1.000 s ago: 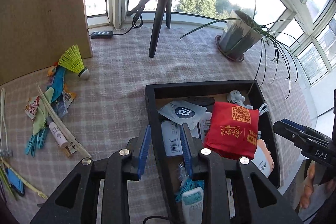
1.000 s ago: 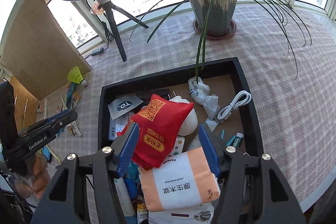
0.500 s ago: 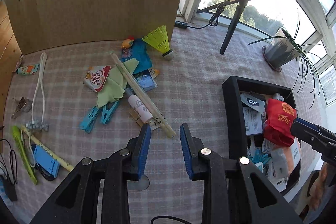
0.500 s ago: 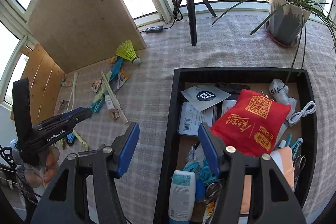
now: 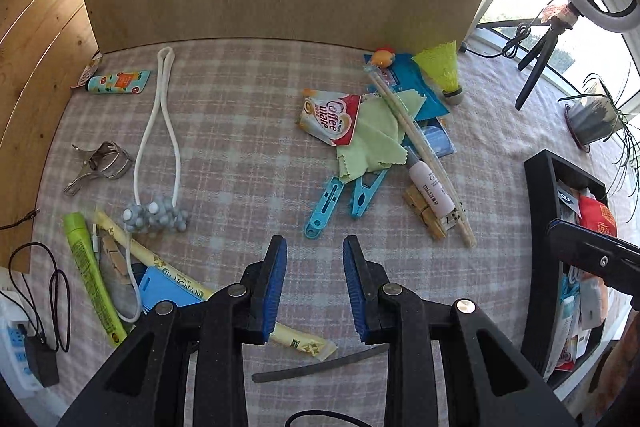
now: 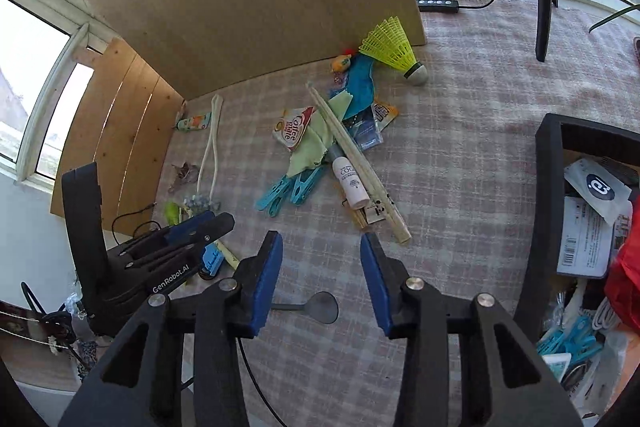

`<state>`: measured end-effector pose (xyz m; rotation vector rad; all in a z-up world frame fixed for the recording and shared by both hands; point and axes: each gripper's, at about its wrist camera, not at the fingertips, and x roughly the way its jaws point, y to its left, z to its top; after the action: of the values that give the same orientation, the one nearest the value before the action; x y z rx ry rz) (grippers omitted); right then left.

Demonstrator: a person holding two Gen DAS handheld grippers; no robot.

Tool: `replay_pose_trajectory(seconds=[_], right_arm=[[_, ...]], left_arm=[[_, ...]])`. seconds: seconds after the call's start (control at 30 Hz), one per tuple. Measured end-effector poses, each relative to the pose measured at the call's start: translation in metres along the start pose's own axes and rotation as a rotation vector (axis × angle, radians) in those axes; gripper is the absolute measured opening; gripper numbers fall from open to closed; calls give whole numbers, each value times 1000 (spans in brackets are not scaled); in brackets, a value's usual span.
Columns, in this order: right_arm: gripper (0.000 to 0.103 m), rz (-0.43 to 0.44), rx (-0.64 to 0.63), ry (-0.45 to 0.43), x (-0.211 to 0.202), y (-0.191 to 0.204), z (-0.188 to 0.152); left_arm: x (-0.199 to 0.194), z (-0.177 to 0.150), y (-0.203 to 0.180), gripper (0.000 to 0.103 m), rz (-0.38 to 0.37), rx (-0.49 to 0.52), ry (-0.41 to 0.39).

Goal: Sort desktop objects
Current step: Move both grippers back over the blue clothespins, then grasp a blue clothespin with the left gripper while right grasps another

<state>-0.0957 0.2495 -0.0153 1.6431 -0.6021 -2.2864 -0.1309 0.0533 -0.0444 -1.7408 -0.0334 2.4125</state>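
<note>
1. Both tools are empty with jaws apart: the left hand-held gripper hovers over bare checked cloth on the desk, and the right hand-held gripper hangs beside the black tray
2. The loose things lie in a heap near the wooden board: blue pegs, green cloth, white bottle, chopsticks, shuttlecock
3. The pegs look light and stiff, best pinched across the body; the cloth is limp; the bottle may roll
4. Open cloth lies between heap and tray; the tray's raised wall must be cleared
</note>
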Motion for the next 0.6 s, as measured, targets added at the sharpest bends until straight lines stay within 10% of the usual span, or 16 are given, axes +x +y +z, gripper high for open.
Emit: replay_pose_trajectory(seconds=[0.6], right_arm=[[27,-109,61,190,145,32,40]], left_arm=[[63,22,2,22,-32,85,25]])
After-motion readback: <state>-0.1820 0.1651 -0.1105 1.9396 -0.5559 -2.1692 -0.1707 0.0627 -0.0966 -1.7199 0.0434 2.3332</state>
